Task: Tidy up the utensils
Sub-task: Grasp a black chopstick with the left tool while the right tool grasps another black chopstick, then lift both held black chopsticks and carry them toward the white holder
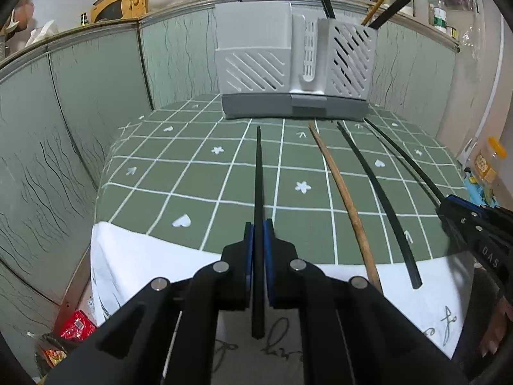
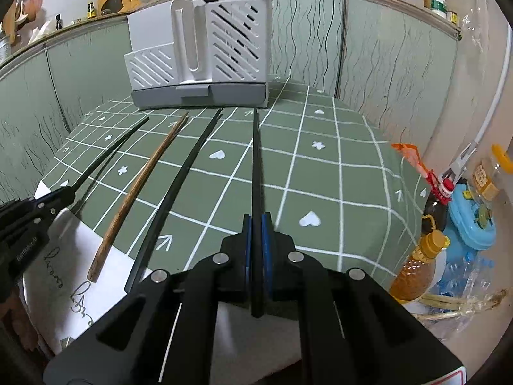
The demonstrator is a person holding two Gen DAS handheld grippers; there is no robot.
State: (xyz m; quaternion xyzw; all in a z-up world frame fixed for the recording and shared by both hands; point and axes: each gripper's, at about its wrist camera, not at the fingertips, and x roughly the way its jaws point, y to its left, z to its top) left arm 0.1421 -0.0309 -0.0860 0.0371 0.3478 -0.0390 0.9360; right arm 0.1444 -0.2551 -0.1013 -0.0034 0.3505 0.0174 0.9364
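Left wrist view: a green tablecloth (image 1: 192,173) with a white grid is spread across the table, and its white border hangs at the near edge. A white slotted utensil holder (image 1: 295,73) on a grey base stands upright at the far end of the cloth; dark and wooden sticks are seen rising from its right compartment, though their number cannot be told with certainty. The left gripper (image 1: 259,234) is clamped on a black chopstick (image 1: 258,173), which is held between the blue pads and points toward the holder. The right gripper (image 2: 256,227) is likewise closed tight on a second black chopstick (image 2: 256,160), aimed at the holder's base. Between the two held sticks, a wooden chopstick (image 1: 343,192) and a third black chopstick (image 1: 375,186) lie flat on the cloth, side by side and apart, their far tips just short of the holder. In the right wrist view, bottles (image 2: 416,269) are grouped beyond the table's right edge.
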